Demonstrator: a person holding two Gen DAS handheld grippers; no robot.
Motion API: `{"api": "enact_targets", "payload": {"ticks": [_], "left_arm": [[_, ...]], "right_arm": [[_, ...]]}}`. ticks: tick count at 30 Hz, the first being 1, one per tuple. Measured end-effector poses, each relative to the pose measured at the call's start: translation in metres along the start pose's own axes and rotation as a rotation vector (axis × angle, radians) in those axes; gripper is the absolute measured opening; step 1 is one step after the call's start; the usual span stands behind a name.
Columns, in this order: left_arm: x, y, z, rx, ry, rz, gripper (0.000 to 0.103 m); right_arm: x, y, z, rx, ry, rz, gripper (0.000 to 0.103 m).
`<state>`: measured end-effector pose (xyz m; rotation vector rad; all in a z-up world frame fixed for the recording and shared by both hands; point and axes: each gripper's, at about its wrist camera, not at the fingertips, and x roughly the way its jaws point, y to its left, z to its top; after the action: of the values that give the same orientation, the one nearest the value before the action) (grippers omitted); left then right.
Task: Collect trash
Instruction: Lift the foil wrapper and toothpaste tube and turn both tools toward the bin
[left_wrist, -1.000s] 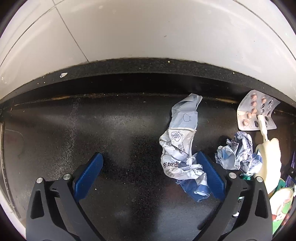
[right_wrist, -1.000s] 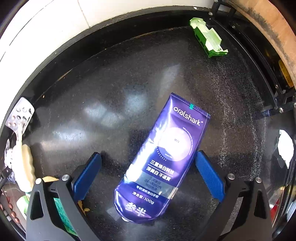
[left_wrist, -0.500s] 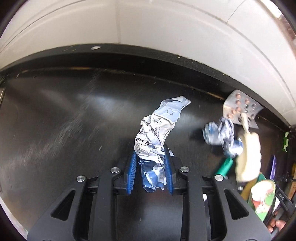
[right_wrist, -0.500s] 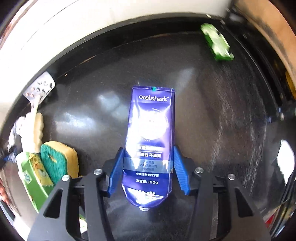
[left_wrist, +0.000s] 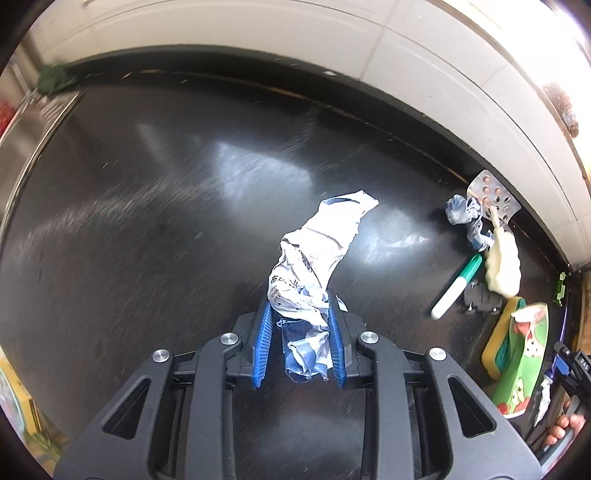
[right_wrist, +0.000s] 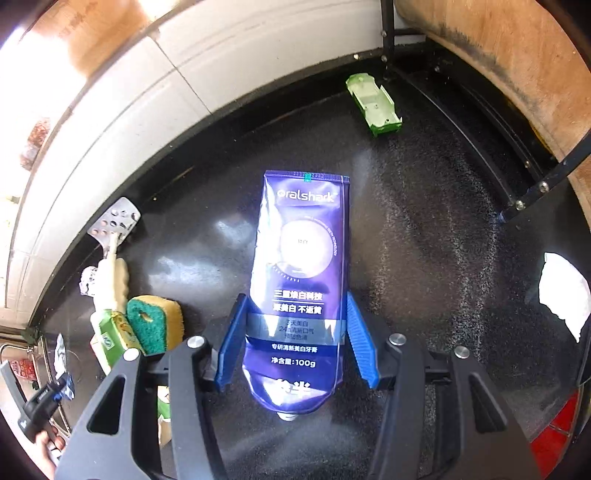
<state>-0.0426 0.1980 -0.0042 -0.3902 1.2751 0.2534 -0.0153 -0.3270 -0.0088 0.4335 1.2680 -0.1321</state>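
black counter (left_wrist: 155, 206) — white tiled wall (left_wrist: 280, 40)

A green and white marker pen (left_wrist: 456, 287) lies near the right edge of the black counter (left_wrist: 166, 206). A yellow sponge with a green top (right_wrist: 157, 323) sits near the counter's left edge. White wall tiles (right_wrist: 207, 55) run along the back edge. A steel sink (left_wrist: 22, 125) meets the far left edge.

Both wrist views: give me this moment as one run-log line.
left gripper: shut on crumpled wrapper | right gripper: shut on purple toothpaste tube | countertop: blister pack, marker, sponge remain
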Motion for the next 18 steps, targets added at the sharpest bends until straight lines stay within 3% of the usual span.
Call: {"api": "enact_targets", "payload": {"ticks": [10,18], "left_arm": [[-0.034,0.026,-0.03,-0.044,-0.024,0.025,0.027],[-0.055,0.057,-0.045,-0.095,-0.048,0.059,0.027]], "right_arm": [[-0.016,0.012,-0.006,-0.05,-0.03,0.012,0.052],[-0.024,0.043,0.009,-0.106,-0.082,0.018,0.052]]}}
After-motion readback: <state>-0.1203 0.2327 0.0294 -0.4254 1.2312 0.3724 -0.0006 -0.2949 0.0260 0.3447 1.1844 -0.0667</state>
